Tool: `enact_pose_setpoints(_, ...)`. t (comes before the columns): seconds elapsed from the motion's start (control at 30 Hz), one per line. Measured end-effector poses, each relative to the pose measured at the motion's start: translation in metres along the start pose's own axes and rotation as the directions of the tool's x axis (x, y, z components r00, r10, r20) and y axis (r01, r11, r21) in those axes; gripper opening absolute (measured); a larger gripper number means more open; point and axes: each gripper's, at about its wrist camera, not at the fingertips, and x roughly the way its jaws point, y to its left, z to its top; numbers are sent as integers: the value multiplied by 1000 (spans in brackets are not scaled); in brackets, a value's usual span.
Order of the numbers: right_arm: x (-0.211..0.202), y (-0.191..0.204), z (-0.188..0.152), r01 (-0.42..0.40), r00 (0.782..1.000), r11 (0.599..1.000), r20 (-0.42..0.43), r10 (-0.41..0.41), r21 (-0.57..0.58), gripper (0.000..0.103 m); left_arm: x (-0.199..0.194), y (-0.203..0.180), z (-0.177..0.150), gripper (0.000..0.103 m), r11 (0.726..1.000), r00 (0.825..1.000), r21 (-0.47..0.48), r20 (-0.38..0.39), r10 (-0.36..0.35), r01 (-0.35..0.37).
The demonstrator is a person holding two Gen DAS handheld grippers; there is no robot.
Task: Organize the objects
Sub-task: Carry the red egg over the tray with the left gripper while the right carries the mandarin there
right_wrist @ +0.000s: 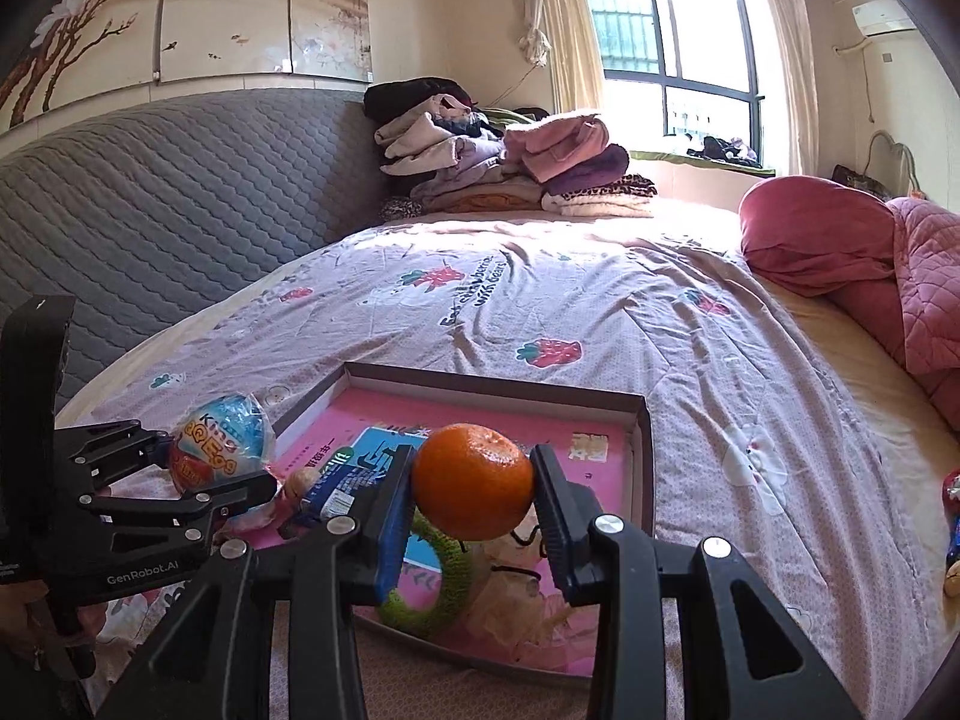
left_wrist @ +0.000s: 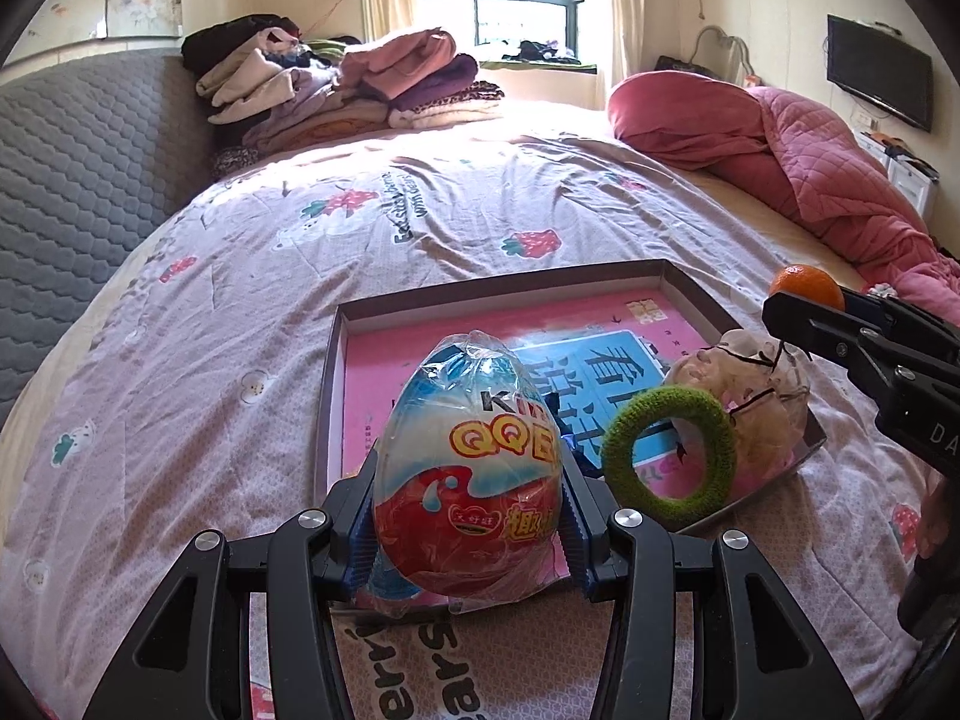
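My left gripper (left_wrist: 471, 522) is shut on a plastic-wrapped toy egg (left_wrist: 471, 468), blue on top and red below, held over the near left edge of a shallow pink-lined box (left_wrist: 420, 306) on the bed. My right gripper (right_wrist: 474, 492) is shut on an orange (right_wrist: 474, 483) and holds it above the box (right_wrist: 498, 387). In the box lie a green fuzzy ring (left_wrist: 669, 450) and a doll in a clear bag (left_wrist: 756, 384). The right wrist view also shows the egg (right_wrist: 216, 447) in the left gripper (right_wrist: 210, 474), the ring (right_wrist: 444, 582) and the doll (right_wrist: 528, 594).
The box sits on a pink strawberry-print bedcover (left_wrist: 300, 300). Folded clothes (left_wrist: 336, 84) are piled at the bed's far end by a grey quilted headboard (left_wrist: 72, 156). A red pillow and quilt (left_wrist: 780, 150) lie at right. Small items (right_wrist: 951, 516) lie at the right edge.
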Motion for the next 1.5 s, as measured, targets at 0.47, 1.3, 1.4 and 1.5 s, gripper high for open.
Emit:
enact_pose_setpoints(0.47, 17, -7, -14, 14, 998, 1000, -61, -14, -7, 38, 25, -7, -6, 51, 1000, 999, 16, -34, -12, 12)
enact_pose_setpoints(1.3, 49, -14, -41, 88, 983, 995, -159, -94, -48, 39, 46, -16, -22, 51, 999, 995, 22, -93, -47, 49)
enact_pose_setpoints(1.4, 50, -15, -40, 88, 982, 995, -164, -94, -42, 39, 47, -16, -22, 51, 998, 994, 13, -98, -57, 59)
enact_pose_setpoints(1.5, 50, -17, -41, 89, 980, 996, -177, -93, -30, 39, 48, -17, -22, 51, 998, 994, 16, -100, -52, 54)
